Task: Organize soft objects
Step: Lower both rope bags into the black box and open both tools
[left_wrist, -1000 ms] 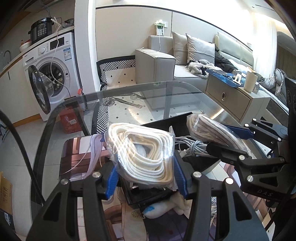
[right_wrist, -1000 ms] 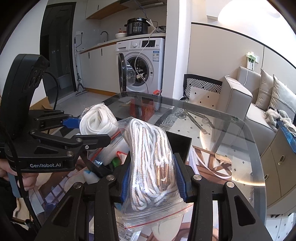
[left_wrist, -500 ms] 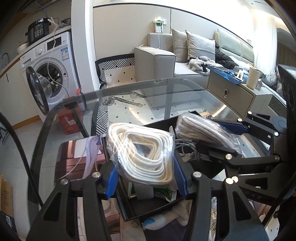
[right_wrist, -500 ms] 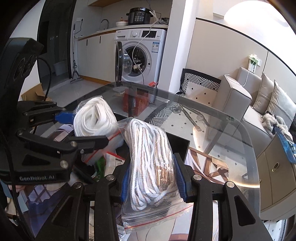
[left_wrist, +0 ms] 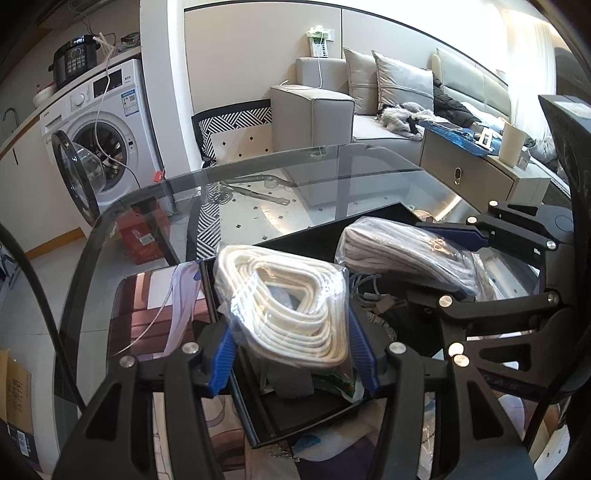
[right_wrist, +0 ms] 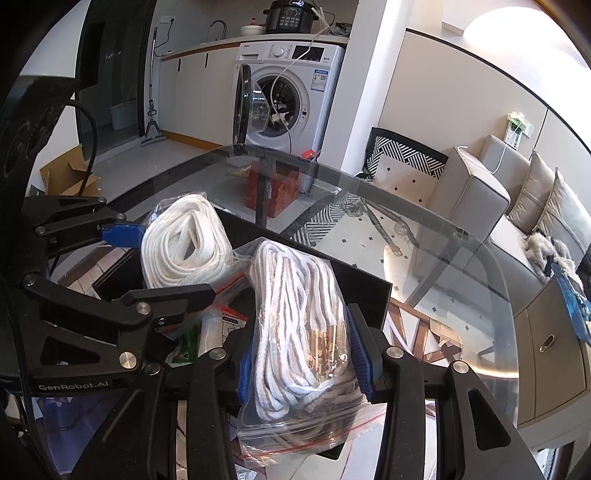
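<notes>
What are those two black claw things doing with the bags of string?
A person holds a gripper in each hand. The left gripper is clamped on a clear bag of plain white cord. The right gripper is clamped on a zip bag of white-and-brown striped cord. Both bags hang over a black bin on the glass table; other packets already lie in the bin.

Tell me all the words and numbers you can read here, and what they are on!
"GenRobot.AI": white letters on the side of the left gripper, seen from the right wrist.
"D A S": faint raised letters on the right gripper, seen from the left wrist.
Washing machine stickers and panel: too small to read.
Pressure cooker display: blurred.
Red-and-white packet in the black box: print unreadable.
</notes>
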A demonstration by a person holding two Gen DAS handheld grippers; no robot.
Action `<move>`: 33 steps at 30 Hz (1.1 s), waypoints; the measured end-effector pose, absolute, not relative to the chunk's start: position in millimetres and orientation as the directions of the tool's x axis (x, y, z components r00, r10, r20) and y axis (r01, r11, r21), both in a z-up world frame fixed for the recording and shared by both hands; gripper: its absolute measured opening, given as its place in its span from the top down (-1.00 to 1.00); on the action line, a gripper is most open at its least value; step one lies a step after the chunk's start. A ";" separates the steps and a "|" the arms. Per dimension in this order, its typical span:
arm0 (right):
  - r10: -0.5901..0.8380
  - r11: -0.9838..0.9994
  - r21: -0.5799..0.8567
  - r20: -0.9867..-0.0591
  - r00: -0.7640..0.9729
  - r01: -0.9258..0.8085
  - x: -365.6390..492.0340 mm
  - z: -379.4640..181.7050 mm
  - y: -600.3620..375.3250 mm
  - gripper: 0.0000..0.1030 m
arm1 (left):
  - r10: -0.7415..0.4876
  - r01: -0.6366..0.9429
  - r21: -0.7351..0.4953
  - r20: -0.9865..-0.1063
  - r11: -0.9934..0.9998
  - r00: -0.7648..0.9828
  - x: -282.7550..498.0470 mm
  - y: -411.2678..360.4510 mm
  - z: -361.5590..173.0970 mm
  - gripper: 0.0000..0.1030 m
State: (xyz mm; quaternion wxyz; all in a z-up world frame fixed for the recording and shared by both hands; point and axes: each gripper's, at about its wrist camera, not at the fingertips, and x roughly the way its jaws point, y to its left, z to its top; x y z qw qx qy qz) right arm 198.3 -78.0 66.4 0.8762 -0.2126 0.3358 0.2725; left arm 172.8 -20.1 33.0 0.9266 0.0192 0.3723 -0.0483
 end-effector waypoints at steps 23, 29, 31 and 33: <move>0.407 0.795 -0.138 -0.602 0.687 -0.591 170.3 82.2 -127.7 -0.98 | -0.154 0.123 -0.093 -0.652 0.988 0.742 142.7 -9.7 50.8 -1.00; 0.431 0.801 -0.081 -0.609 0.666 -0.593 150.1 83.9 -135.9 -0.99 | -0.171 0.116 -0.128 -0.629 0.985 0.758 122.2 -4.7 57.9 -1.00; 0.445 0.804 -0.052 -0.609 0.656 -0.593 144.0 83.6 -138.1 -0.99 | -0.154 0.109 -0.110 -0.626 0.988 0.765 114.0 -7.0 59.4 -1.00; 0.459 0.808 -0.019 -0.608 0.648 -0.589 136.3 82.5 -141.5 -0.99 | -0.135 0.101 -0.090 -0.623 0.991 0.770 106.6 -9.7 60.4 -1.00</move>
